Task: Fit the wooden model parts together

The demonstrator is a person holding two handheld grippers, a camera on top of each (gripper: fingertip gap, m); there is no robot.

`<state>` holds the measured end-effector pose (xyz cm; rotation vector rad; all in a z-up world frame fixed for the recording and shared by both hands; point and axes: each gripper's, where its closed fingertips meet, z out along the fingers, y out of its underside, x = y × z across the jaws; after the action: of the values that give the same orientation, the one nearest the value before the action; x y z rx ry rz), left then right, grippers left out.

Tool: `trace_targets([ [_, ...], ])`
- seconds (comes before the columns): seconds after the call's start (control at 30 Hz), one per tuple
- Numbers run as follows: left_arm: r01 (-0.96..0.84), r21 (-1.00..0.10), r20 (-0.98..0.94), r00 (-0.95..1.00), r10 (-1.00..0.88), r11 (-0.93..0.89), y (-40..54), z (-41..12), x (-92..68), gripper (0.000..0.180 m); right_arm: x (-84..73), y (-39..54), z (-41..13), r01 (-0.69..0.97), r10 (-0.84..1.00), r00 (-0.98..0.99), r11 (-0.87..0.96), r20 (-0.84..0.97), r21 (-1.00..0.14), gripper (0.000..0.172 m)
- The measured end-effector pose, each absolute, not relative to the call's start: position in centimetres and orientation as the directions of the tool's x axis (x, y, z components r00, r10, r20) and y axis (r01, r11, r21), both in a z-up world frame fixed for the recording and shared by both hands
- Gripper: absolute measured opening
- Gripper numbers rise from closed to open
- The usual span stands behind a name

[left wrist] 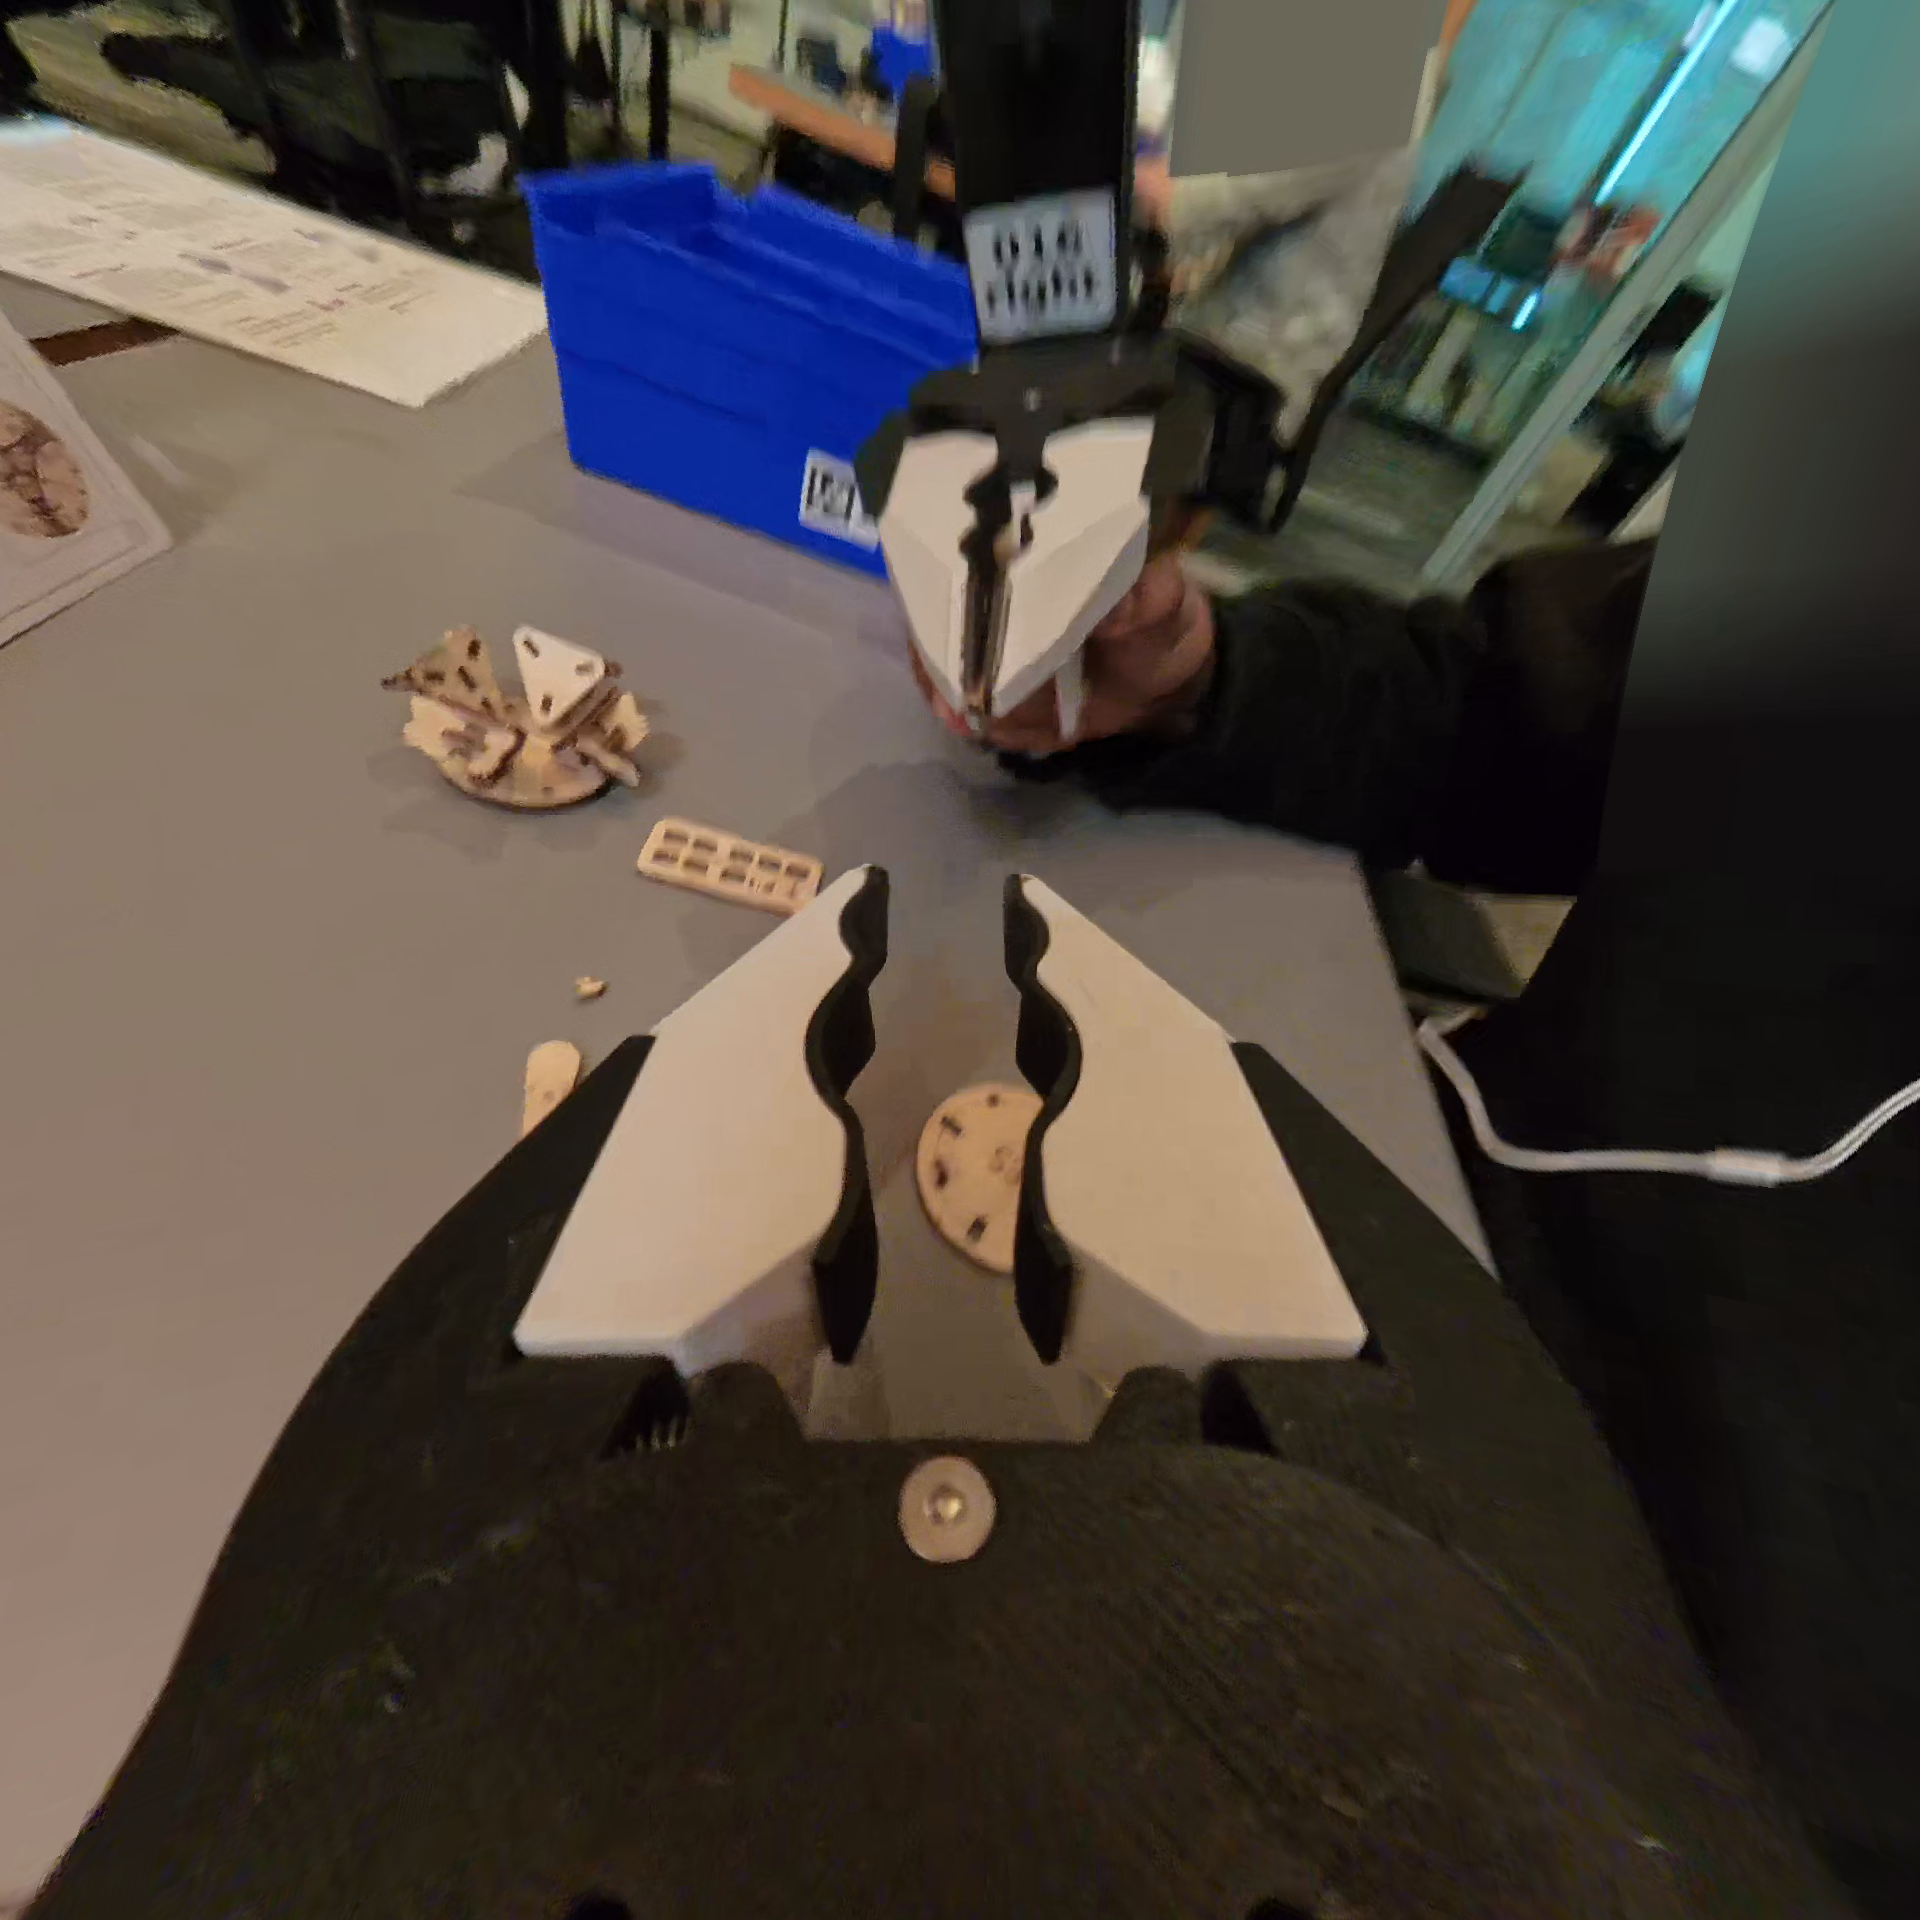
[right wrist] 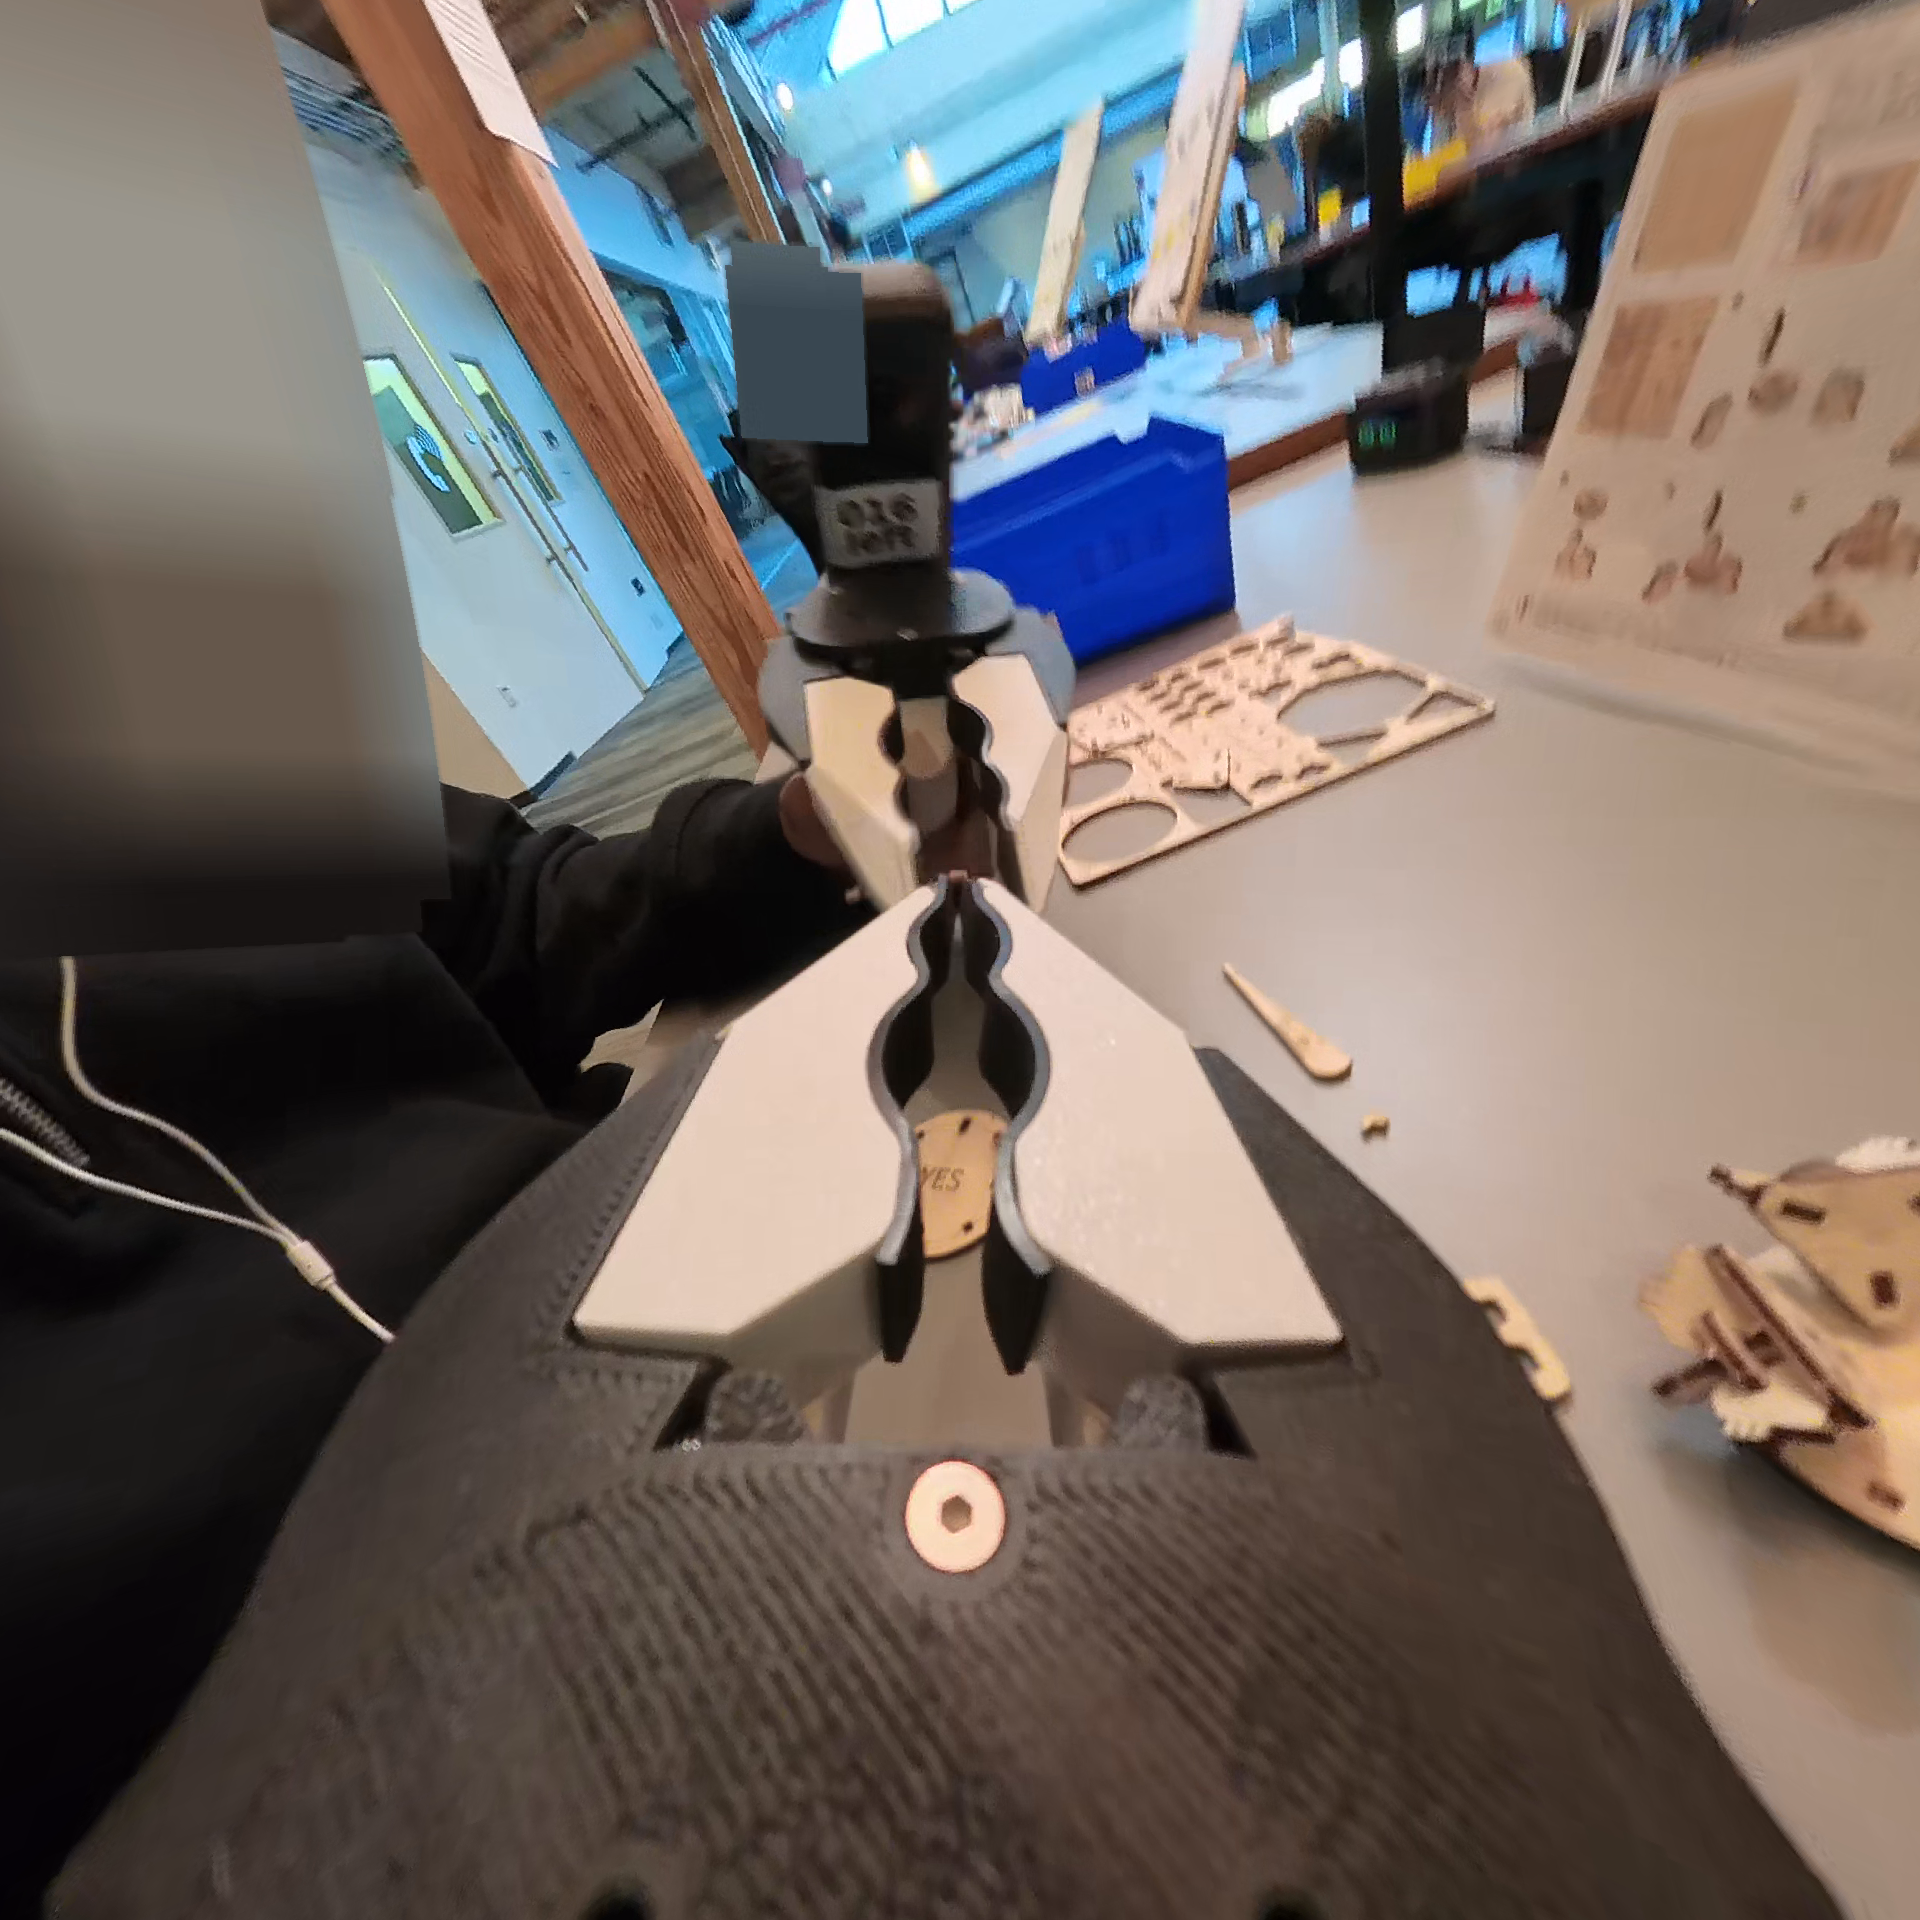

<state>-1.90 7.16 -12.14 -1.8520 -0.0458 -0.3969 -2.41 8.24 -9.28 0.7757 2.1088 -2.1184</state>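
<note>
left claw (left wrist: 945, 883): nearest the lens, white wedge fingers with wavy black pads, parted by a narrow gap, nothing between them; bare grey table (left wrist: 260, 1039) shows through.
round disc (left wrist: 977, 1179): thin pale wood with small slots, flat on the table under the left claw, behind its tips, half hidden by the right-hand finger.
slotted strip (left wrist: 730, 865): flat wooden rectangle with rows of cut-outs, just left of the left claw's tip, long axis running left to right.
wooden model (left wrist: 525, 717): part-built, notched plywood on a round base with a pale triangular plate, ahead and left of the left claw, well apart.
right claw (right wrist: 958, 883): tips closed together; a tiny brownish sliver seems pinched at the very tip, too small to name.
facing: the two claws point at each other, tips near, above the table.
blue bin (left wrist: 727, 343): smooth plastic, beyond the right claw.
cut-out sheet (right wrist: 1278, 727): plywood with round holes, flat, right of the left claw.
</note>
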Motion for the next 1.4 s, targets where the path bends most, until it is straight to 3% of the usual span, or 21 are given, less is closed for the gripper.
trace_targets([
  [0.17,0.108,-0.832,0.22,0.965,-0.145,-0.544,4.6,-17.1,-1.1,0.022,-3.0,8.1,-11.2,0.441,0.372,-0.832,-0.007,-0.411,-0.898,0.0],
  [0.33,0.124,-0.832,0.254,0.951,-0.173,-0.54,4.6,-17.1,1.3,0.047,-2.7,7.4,-13.5,0.46,0.455,-0.81,0.102,-0.37,-0.882,0.0],
  [0.5,0.127,-0.749,0.285,0.948,-0.143,-0.65,4.6,-19.5,3.2,0.074,-0.2,6.1,-15.9,0.51,0.501,-0.782,0.169,-0.372,-0.844,0.0],
  [0.83,0.166,-0.711,0.331,0.936,-0.116,-0.684,4.2,-19.9,4.4,0.073,3.1,6.7,-18.2,0.607,0.597,-0.708,0.241,-0.378,-0.757,0.0],
  [0.97,0.172,-0.695,0.422,0.884,-0.202,-0.698,2.8,-19.6,7.0,0.05,3.5,7.9,-18.9,0.623,0.633,-0.691,0.278,-0.349,-0.731,0.0],
  [1.1,0.193,-0.733,0.414,0.887,-0.203,-0.652,2.7,-18.8,6.9,0.043,4.3,8.1,-19.4,0.63,0.639,-0.703,0.356,-0.313,-0.691,0.0],
  [1.33,0.223,-0.768,0.332,0.94,-0.075,-0.601,4.4,-18.7,5.7,0.058,4.8,6.5,-19.2,0.49,0.52,-0.843,0.643,-0.134,-0.589,0.0],
  [1.4,0.247,-0.771,0.303,0.953,0.003,-0.586,4.5,-18.7,5.5,0.044,4.7,6.4,-19.5,0.41,0.45,-0.891,0.746,-0.055,-0.525,0.0],
])
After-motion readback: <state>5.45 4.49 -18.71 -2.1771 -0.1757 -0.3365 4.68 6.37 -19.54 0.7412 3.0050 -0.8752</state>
